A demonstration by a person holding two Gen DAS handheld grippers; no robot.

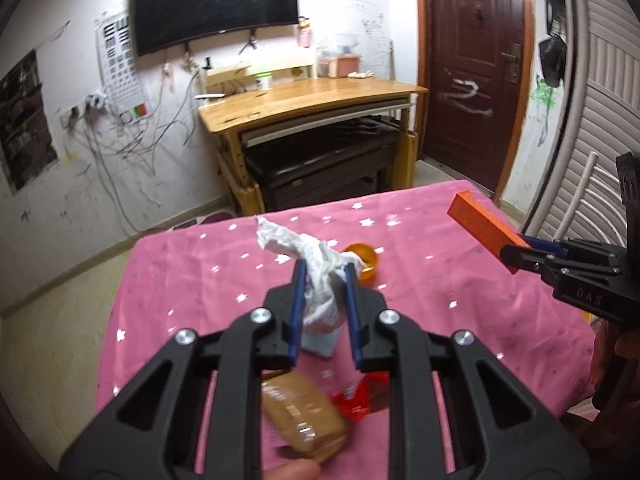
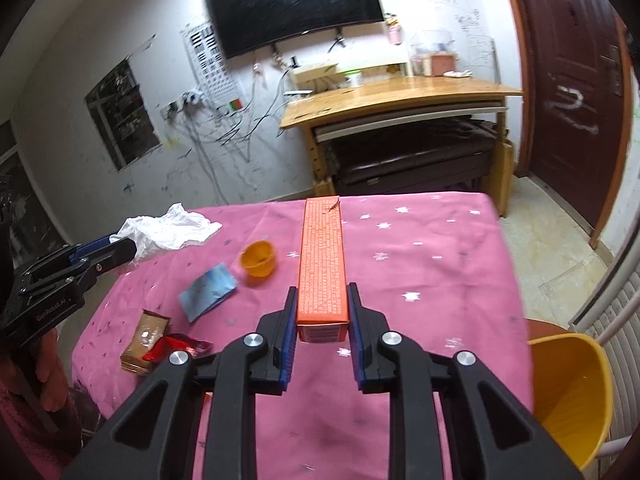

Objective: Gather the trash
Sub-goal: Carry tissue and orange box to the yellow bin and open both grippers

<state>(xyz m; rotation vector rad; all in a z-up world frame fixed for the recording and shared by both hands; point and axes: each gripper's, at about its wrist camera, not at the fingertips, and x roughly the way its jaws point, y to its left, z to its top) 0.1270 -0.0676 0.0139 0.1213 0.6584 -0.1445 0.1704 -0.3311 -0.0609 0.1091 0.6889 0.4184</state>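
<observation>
Pink star-printed cloth (image 2: 420, 280) covers your table, with a wooden desk and dark door beyond. Your left gripper (image 1: 323, 280) pinches the crumpled white tissue (image 1: 308, 256), held above the cloth: soft and feather-light, so grip its bunched middle. Your right gripper (image 2: 322, 304) clamps the near end of the long orange box (image 2: 322, 256), stiff but easily dented cardboard. Left on the cloth lie an orange cup (image 2: 258, 258), blue packet (image 2: 208, 290), brown wrapper (image 2: 144, 340) and red wrapper (image 2: 180, 346). At near right stands the yellow bin (image 2: 568, 396), unobstructed

Scribbled white wall (image 1: 168, 184), wooden desk (image 1: 304, 100), dark door (image 1: 476, 64)
</observation>
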